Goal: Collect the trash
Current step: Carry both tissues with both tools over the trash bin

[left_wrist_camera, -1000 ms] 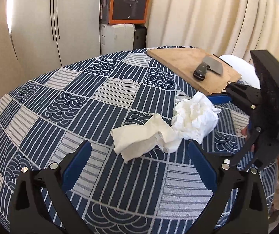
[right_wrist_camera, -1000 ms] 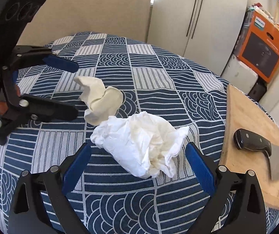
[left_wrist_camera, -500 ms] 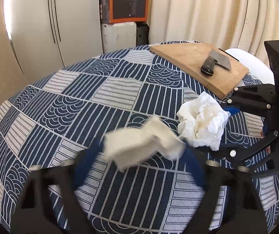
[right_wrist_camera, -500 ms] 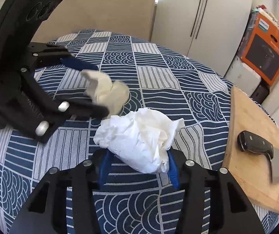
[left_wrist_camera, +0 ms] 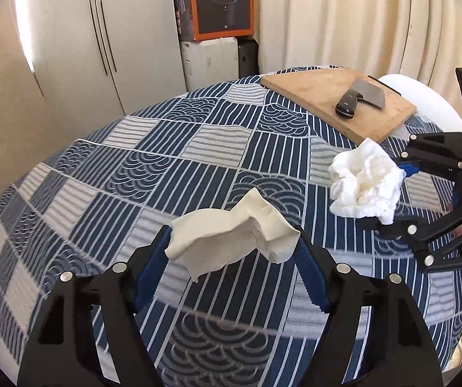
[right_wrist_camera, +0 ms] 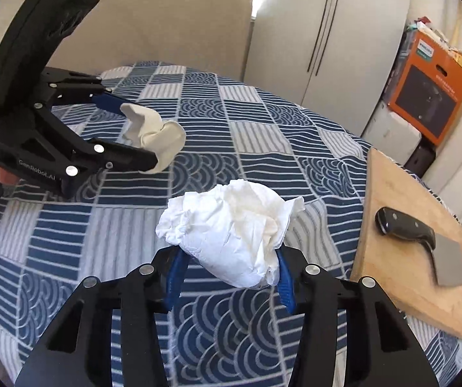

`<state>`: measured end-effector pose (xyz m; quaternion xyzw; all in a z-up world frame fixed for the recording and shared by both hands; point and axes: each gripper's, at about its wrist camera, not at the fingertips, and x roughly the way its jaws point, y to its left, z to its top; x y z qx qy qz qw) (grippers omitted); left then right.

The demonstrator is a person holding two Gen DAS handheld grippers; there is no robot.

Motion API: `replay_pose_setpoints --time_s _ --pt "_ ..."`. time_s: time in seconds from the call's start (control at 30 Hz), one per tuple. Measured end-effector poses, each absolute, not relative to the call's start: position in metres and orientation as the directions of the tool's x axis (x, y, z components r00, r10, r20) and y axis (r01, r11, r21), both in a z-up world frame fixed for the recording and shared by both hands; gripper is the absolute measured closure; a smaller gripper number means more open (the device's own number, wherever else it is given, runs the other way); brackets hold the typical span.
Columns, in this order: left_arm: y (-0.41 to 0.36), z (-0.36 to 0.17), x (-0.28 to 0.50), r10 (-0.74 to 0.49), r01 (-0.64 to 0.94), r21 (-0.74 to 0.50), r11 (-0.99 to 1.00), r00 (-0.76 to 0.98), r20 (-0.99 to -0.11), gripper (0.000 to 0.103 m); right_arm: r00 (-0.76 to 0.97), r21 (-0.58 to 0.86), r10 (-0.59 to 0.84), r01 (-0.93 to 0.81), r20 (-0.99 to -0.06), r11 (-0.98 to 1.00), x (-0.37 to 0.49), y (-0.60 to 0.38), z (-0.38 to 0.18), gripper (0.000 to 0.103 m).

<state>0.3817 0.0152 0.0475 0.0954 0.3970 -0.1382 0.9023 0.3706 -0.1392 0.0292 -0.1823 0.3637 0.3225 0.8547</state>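
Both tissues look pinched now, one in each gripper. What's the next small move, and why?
Probably lift both straight up, clear of the tablecloth. The left gripper is clamped on the cream tissue and the right gripper on the white crumpled tissue. No bin shows in either view, so raise first, then look for where to drop them.

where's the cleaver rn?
The cleaver lies flat on the wooden cutting board at the table's right edge in the right wrist view, away from both tissue wads and untouched by either gripper.
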Motion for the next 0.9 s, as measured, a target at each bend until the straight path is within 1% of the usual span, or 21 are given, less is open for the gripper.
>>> replay_pose_setpoints --time_s 0.2,0.5,0.9 --pt "0.023 0.060 0.356 -0.150 0.304 0.083 0.949 0.669 -0.728 0.030 0.548 -0.097 0.413 -0.678 -0.727 0.728 0.345 -0.143 0.039 0.059" --pt "0.027 0.075 0.315 -0.160 0.302 0.084 0.950 0.697 -0.699 0.030 0.572 -0.137 0.404 -0.679 -0.713 0.721 0.302 -0.148 0.061 0.058" --pt "0.025 0.086 0.249 -0.114 0.286 0.154 0.946 0.735 -0.669 0.029 0.592 -0.162 0.410 -0.683 -0.694 0.712 0.242 -0.155 0.076 0.058"
